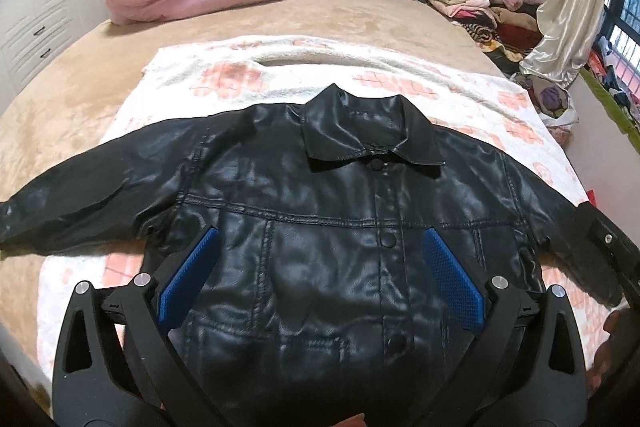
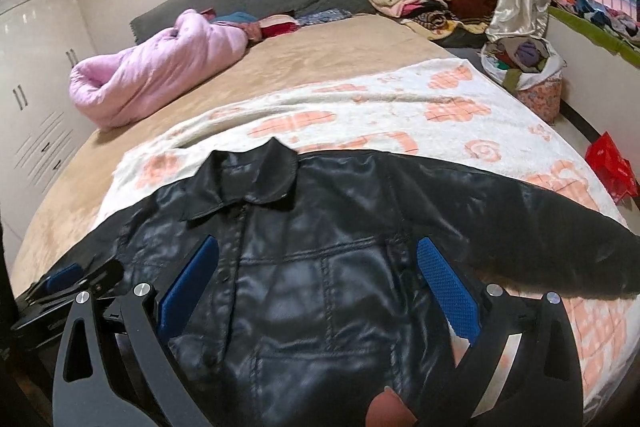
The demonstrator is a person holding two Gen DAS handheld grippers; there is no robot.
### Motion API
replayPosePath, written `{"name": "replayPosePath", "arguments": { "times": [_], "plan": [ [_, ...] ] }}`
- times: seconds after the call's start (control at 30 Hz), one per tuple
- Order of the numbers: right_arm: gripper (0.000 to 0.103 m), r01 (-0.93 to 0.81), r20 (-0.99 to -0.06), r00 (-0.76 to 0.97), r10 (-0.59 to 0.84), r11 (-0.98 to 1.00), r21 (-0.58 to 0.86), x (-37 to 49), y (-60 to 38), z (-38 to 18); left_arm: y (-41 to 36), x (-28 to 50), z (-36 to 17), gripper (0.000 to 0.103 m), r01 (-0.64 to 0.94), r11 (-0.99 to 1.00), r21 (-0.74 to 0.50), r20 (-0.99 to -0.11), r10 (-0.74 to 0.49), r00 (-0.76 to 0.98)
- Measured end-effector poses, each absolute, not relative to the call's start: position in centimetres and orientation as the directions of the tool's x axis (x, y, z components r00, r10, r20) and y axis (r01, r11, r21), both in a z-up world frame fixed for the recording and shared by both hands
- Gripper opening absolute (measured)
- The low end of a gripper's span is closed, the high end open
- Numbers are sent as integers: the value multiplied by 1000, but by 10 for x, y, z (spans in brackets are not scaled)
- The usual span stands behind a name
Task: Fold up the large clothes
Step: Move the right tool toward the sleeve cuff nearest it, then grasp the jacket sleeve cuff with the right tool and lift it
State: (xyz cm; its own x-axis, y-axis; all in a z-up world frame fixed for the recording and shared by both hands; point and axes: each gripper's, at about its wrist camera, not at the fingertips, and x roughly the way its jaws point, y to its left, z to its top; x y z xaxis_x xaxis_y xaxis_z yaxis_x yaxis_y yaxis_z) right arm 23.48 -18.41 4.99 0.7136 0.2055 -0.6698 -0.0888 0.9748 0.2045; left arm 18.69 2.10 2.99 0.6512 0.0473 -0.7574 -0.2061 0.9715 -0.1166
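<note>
The jacket (image 1: 320,227) hem is lying hidden behind the left gripper (image 1: 318,263) frame at the bottom edge. Its sleeve cuff (image 2: 628,267) is running off the right edge of the right wrist view. The clothes pile (image 1: 480,3) is appearing too small and jumbled to tell single garments.

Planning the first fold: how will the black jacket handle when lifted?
The jacket looks glossy, so probably slippery in the open left gripper. Its creased panels suggest it is floppy yet fairly heavy, and the spread sleeves would likely drag.
</note>
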Motion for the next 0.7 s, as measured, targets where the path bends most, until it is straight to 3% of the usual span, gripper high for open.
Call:
{"name": "replayPosePath", "arguments": {
  "times": [0.7],
  "plan": [
    [99, 209, -701, 713, 24, 947, 245, 266, -283, 0, -38, 249, -8, 95, -135, 988, -75, -798, 21, 602]
  ]
}}
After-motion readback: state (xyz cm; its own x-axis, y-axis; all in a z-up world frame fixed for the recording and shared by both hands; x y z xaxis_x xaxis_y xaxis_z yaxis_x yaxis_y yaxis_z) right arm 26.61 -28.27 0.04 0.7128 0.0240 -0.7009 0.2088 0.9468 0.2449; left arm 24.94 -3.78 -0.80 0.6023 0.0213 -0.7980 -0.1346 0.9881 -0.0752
